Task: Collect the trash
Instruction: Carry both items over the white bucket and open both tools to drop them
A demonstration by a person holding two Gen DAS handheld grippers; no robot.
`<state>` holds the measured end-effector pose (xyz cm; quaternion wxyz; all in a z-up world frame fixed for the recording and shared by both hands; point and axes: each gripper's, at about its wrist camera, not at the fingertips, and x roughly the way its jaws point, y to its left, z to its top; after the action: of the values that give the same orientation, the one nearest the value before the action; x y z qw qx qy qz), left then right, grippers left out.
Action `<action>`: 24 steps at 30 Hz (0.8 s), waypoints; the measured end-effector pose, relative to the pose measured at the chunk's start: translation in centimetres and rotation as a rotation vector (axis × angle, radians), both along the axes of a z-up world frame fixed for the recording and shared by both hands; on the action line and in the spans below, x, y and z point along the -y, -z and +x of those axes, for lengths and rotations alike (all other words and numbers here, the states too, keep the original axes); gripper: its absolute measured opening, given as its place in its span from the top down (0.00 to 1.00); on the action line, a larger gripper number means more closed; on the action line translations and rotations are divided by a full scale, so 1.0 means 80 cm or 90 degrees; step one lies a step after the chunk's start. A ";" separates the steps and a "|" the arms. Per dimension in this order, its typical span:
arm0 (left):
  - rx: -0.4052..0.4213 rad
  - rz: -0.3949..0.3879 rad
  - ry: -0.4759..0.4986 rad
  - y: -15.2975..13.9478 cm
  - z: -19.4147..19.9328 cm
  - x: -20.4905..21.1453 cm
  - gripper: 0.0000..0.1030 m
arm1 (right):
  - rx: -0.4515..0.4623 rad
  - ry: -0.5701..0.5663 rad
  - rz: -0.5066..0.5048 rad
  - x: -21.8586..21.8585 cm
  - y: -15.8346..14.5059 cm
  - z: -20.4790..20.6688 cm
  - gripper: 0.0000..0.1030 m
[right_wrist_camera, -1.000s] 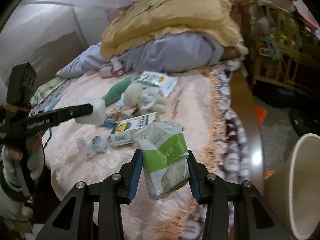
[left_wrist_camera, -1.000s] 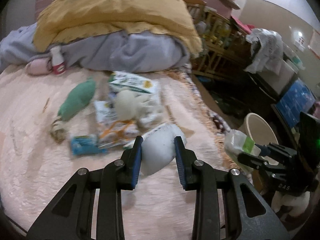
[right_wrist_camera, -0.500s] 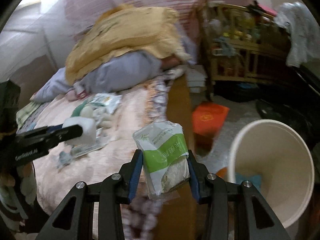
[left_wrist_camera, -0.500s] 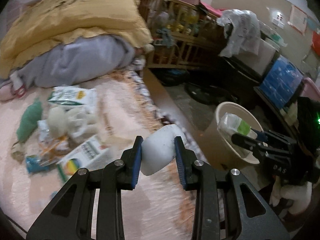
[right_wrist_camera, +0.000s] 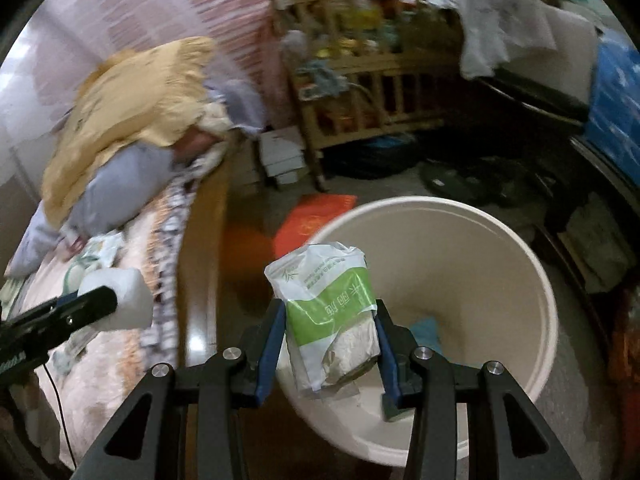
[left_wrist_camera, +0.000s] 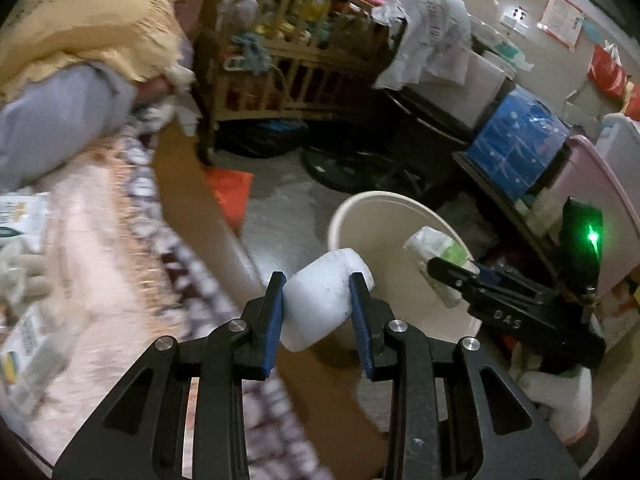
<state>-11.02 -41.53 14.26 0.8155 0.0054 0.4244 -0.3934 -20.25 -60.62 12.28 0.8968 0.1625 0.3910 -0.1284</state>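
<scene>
My left gripper (left_wrist_camera: 318, 312) is shut on a white foam block (left_wrist_camera: 326, 300) and holds it over the bed's wooden edge, just left of the cream trash bin (left_wrist_camera: 400, 200). My right gripper (right_wrist_camera: 330, 332) is shut on a green and white plastic packet (right_wrist_camera: 330, 312) and holds it over the near rim of the bin (right_wrist_camera: 536, 272). The packet also shows in the left wrist view (left_wrist_camera: 438, 258), over the bin's right side. The foam block also shows in the right wrist view (right_wrist_camera: 124, 300), still beside the bed.
The pink bed cover (left_wrist_camera: 92, 280) carries more wrappers and a box (left_wrist_camera: 28, 344). A yellow and grey bedding pile (right_wrist_camera: 132, 128) lies at the bed's head. A red packet (right_wrist_camera: 316, 220) lies on the floor. A wooden crib (left_wrist_camera: 288, 60) and blue crate (left_wrist_camera: 520, 140) stand behind.
Both grippers have swung right, away from the bed toward the bin. The packet is now over the bin's opening and the foam block has come up to the bin's left rim.
</scene>
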 end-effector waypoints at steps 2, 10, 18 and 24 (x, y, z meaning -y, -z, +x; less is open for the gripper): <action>-0.007 -0.003 0.011 0.005 0.000 0.020 0.72 | -0.003 0.027 0.005 0.019 0.005 -0.004 0.60; -0.031 0.002 0.044 0.030 -0.003 0.085 0.67 | -0.002 0.077 0.030 0.056 0.019 -0.016 0.60; -0.071 -0.024 0.052 0.045 0.000 0.116 0.43 | 0.018 0.123 0.044 0.079 0.020 -0.029 0.37; -0.046 0.009 0.046 0.044 -0.009 0.101 0.42 | 0.024 0.122 0.053 0.080 0.020 -0.032 0.35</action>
<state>-11.76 -49.59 10.73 0.7847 0.0122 0.4562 -0.4196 -22.78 -66.99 10.66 0.8799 0.2390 0.3619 -0.1943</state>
